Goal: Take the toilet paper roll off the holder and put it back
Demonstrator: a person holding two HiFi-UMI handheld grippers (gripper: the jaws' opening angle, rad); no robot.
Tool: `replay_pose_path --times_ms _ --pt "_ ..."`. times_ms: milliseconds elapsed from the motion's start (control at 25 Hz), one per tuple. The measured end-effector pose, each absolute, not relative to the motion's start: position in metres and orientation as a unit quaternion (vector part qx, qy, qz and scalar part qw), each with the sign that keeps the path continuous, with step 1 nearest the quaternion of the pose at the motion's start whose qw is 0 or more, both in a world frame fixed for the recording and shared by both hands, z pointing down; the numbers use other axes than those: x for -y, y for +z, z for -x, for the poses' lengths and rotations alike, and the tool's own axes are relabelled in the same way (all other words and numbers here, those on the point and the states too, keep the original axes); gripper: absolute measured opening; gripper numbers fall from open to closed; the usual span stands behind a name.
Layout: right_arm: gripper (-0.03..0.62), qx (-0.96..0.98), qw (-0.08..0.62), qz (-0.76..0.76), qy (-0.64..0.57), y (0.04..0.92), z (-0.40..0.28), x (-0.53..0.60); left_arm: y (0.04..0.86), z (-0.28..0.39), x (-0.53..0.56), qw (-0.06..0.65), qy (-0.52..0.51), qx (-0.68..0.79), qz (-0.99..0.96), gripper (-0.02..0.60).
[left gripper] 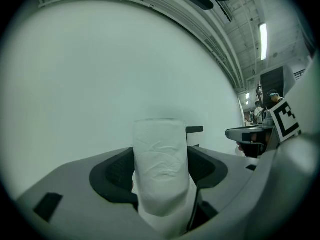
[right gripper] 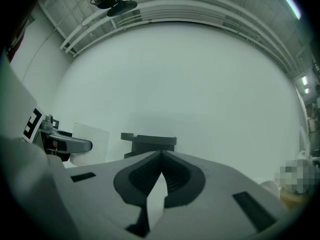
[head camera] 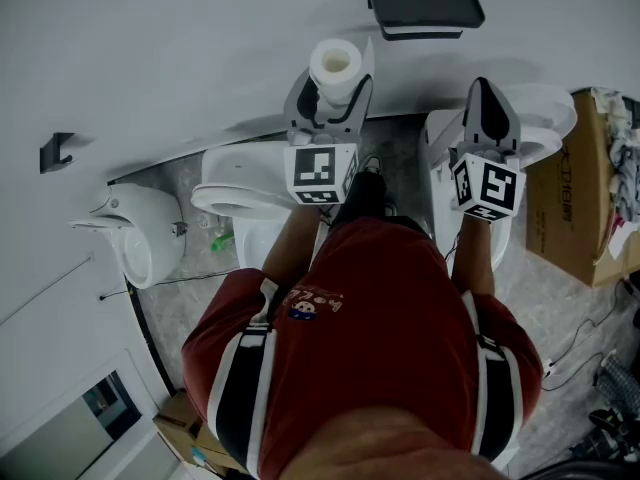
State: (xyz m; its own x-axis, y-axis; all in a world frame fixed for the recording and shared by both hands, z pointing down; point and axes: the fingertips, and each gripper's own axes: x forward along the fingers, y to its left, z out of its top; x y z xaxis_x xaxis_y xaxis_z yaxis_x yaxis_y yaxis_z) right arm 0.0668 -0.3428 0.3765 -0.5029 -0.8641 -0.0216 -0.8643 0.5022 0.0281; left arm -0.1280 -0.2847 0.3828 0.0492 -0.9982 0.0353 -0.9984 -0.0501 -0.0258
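A white toilet paper roll (head camera: 335, 66) stands upright between the jaws of my left gripper (head camera: 331, 90), raised in front of the white wall. In the left gripper view the roll (left gripper: 161, 169) fills the gap between the dark pads (left gripper: 114, 173), which press on its sides. The dark grey holder (head camera: 424, 8) is fixed to the wall up and to the right of the roll, with nothing on it. It also shows as the holder (left gripper: 195, 130) beyond the roll. My right gripper (head camera: 488, 90) is shut and holds nothing, below the holder (right gripper: 149, 141); its tips (right gripper: 161, 155) meet.
A white toilet (head camera: 238, 194) stands below the left gripper and another toilet (head camera: 535, 126) under the right one. A urinal (head camera: 138, 234) hangs at the left. A cardboard box (head camera: 588, 200) sits at the right, with cables (head camera: 580, 353) on the floor.
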Motion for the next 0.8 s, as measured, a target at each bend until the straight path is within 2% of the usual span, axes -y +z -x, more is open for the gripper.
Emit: replay_pose_path --times_ms 800 --pt "0.009 -0.853 0.029 0.521 0.007 0.348 -0.088 0.376 0.259 0.118 0.329 -0.044 -0.026 0.667 -0.743 0.347"
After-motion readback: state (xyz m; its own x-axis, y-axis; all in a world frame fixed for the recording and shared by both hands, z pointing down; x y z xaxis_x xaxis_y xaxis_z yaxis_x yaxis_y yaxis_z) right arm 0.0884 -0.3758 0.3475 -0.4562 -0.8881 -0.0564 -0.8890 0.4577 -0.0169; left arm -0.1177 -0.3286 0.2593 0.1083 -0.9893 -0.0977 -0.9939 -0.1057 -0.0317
